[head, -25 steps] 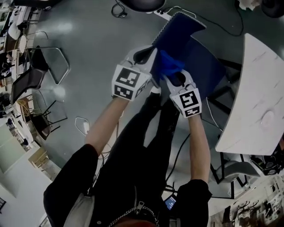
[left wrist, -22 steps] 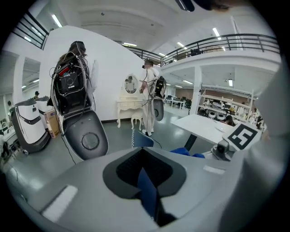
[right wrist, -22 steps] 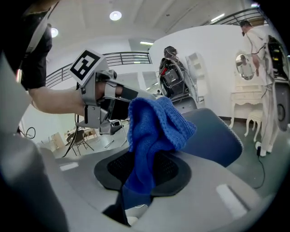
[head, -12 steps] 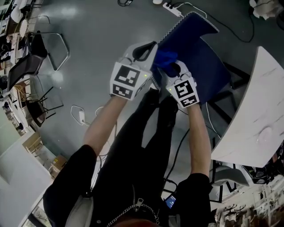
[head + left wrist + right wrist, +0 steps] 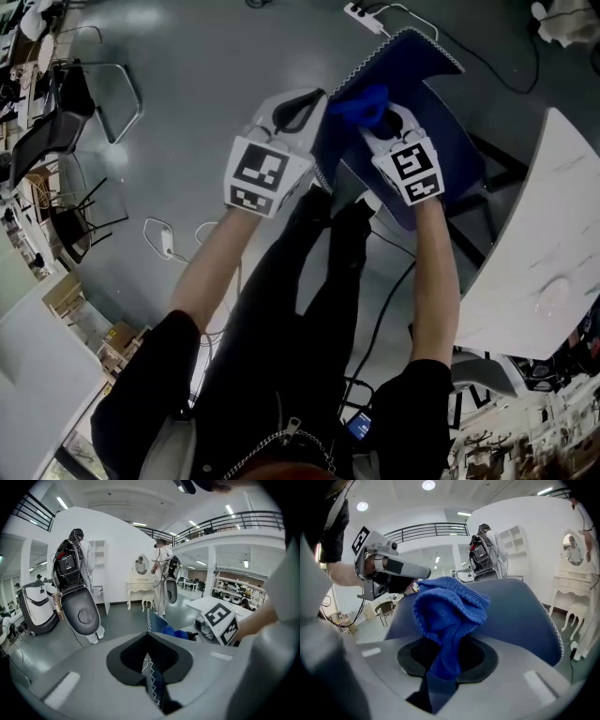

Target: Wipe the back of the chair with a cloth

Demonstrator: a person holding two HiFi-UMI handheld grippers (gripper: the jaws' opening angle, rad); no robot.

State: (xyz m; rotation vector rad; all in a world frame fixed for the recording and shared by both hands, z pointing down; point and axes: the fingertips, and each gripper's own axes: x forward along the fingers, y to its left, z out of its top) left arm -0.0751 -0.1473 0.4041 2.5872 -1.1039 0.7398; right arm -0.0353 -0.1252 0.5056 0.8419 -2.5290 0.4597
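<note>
Seen from above, a person in black stands on a grey floor (image 5: pixel 187 84), both arms stretched toward a dark blue chair (image 5: pixel 441 150) in the upper middle of the frame. The right gripper (image 5: pixel 375 117) has its jaws closed tight on a bright blue knitted cloth (image 5: pixel 361 101). The bunched cloth rests against the chair back (image 5: pixel 412 66), near its top edge. In the right gripper view the cloth rises out of the pinched jaws at lower centre, and the padded back fills the frame behind it. The left gripper (image 5: pixel 314 112), just left of the cloth, is clamped on the back's side edge (the one with white zigzag stitching). The left gripper view shows that edge caught between its closed jaws. A white table (image 5: pixel 544 234) curves along the right side.
</note>
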